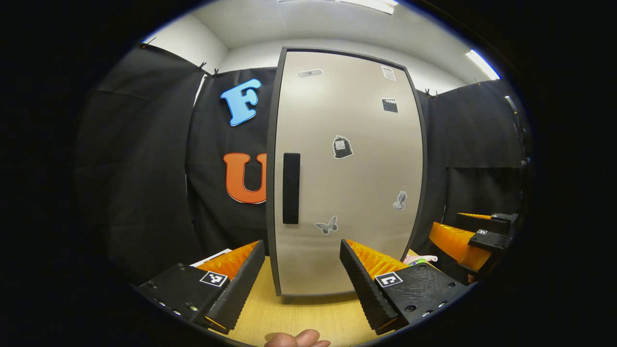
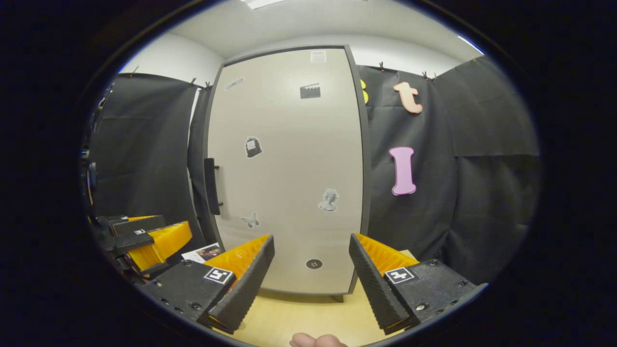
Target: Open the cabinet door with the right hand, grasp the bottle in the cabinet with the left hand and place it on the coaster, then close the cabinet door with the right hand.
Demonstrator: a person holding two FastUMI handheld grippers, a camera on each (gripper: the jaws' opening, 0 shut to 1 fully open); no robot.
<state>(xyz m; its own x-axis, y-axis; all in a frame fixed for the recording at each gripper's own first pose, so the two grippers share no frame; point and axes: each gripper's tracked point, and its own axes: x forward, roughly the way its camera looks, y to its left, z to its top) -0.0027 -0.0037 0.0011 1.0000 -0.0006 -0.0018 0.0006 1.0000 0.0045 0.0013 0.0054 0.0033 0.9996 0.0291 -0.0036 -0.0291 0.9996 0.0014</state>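
1. Cabinet door [image 2: 289, 168] is shut, so the bottle sits hidden inside.
2. Right gripper [image 2: 311, 270] hangs back, fingers spread, empty.
3. Left gripper [image 1: 302, 270] waits, fingers spread.
4. My call: straddle the handle [image 2: 210, 185] squarely, then swing along the hinge arc.

A pale wooden table [image 1: 299, 313] carries the closed cabinet [image 1: 347, 168] on short feet.

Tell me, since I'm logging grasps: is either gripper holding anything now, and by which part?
Nothing is held. The left gripper and the right gripper both have open jaws with nothing between them, facing the closed cabinet door; its handle is untouched.
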